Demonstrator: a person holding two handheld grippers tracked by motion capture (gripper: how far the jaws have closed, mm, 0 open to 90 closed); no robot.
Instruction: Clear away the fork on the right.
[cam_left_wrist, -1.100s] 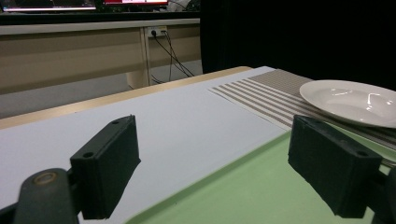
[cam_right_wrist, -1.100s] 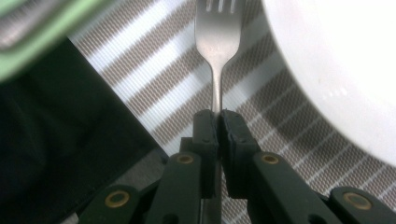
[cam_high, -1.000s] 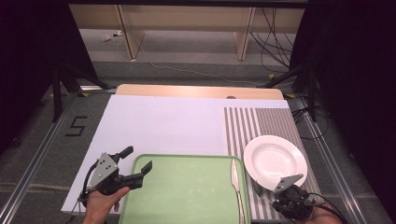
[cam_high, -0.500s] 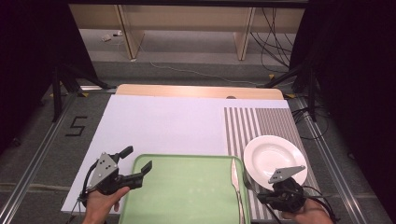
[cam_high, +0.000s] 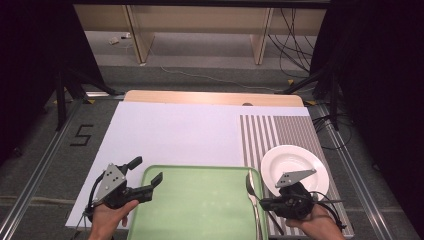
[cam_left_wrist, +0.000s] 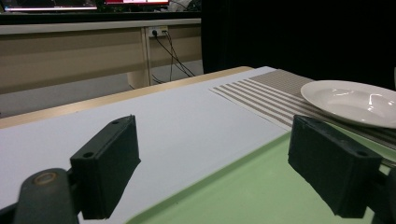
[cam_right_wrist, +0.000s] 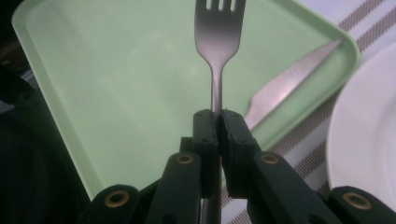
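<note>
The right gripper (cam_right_wrist: 218, 128) has its jaws pressed together on the handle of a fork (cam_right_wrist: 218, 32), whose tines point forward over the green tray (cam_right_wrist: 116, 79). A knife (cam_right_wrist: 289, 79) lies just to its right on the tray edge, with the white plate (cam_right_wrist: 369, 140) beyond (probably the place setting). The left gripper (cam_left_wrist: 224, 158) has its jaws wide apart, holding nothing, at the tray's opposite edge.
</note>
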